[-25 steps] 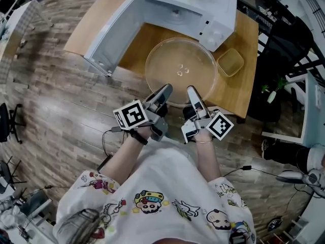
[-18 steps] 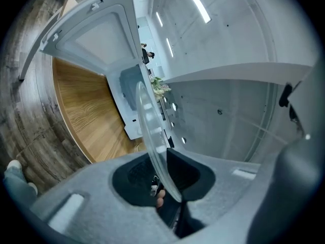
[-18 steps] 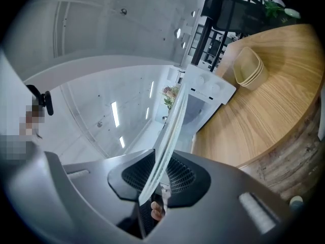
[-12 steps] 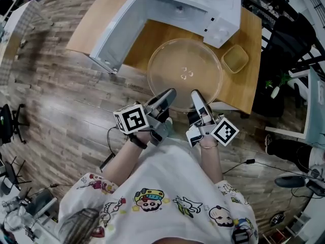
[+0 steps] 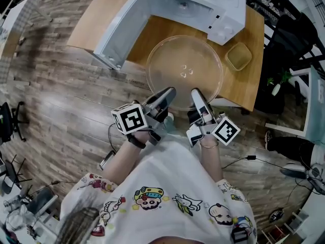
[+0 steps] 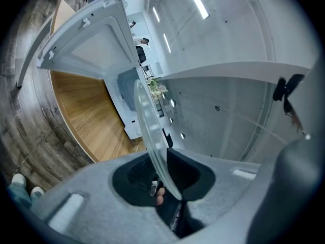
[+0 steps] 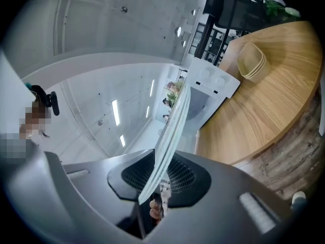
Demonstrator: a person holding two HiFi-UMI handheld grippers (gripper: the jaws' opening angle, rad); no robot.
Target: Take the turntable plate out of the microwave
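Observation:
The clear glass turntable plate (image 5: pixel 185 70) is outside the microwave (image 5: pixel 203 4), held roughly level over the wooden table (image 5: pixel 244 80). My left gripper (image 5: pixel 167 93) is shut on the plate's near rim at the left, and my right gripper (image 5: pixel 195 94) is shut on the near rim at the right. In the left gripper view the plate (image 6: pixel 147 131) runs edge-on between the pads of the left gripper (image 6: pixel 162 172). In the right gripper view the plate's rim (image 7: pixel 172 131) likewise sits between the pads of the right gripper (image 7: pixel 160 179).
The microwave door (image 5: pixel 119 29) hangs open to the left over the table's edge. A beige bowl (image 5: pixel 237 56) stands on the table to the right of the plate, beside the microwave. Wood-plank floor lies below me, with chairs and cables around.
The plate and both grippers have drawn back a little from the microwave toward me. Both grips on the rim look unchanged.

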